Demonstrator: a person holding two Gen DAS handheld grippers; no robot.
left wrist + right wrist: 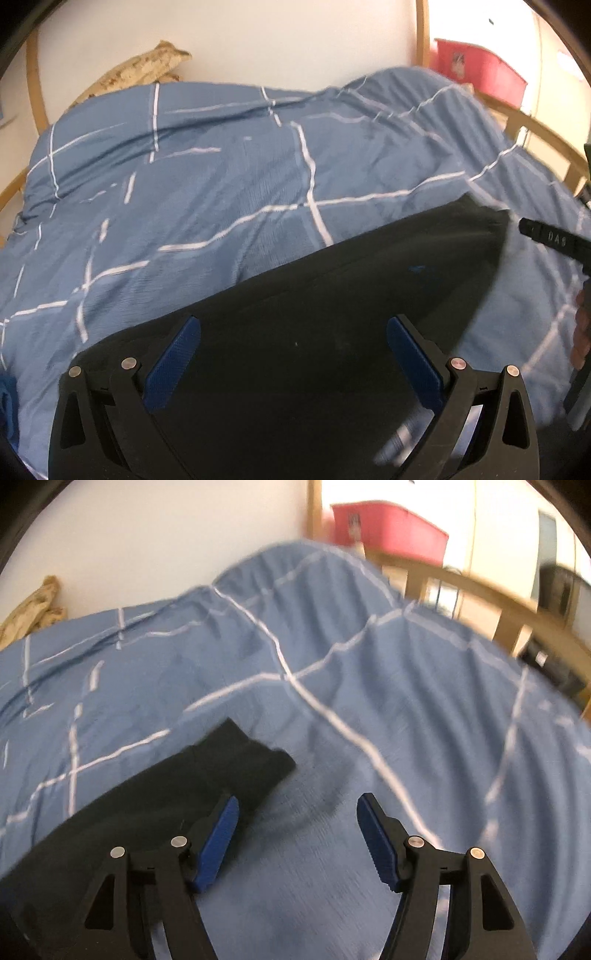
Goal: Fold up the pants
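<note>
I see the bed [221,177] under its blue checked cover, with the black pants [332,314] lying flat across its near side as a long strip, seemingly folded lengthwise already. Crosswise folds look left to do: my left gripper [293,360] hovers above them and my right gripper [297,836] beside their end, both jaws apart, holding nothing.

Each hand-held gripper [293,328] [297,805] has black linkage arms, silver rivets and ribbed blue pads [173,363]
</note>
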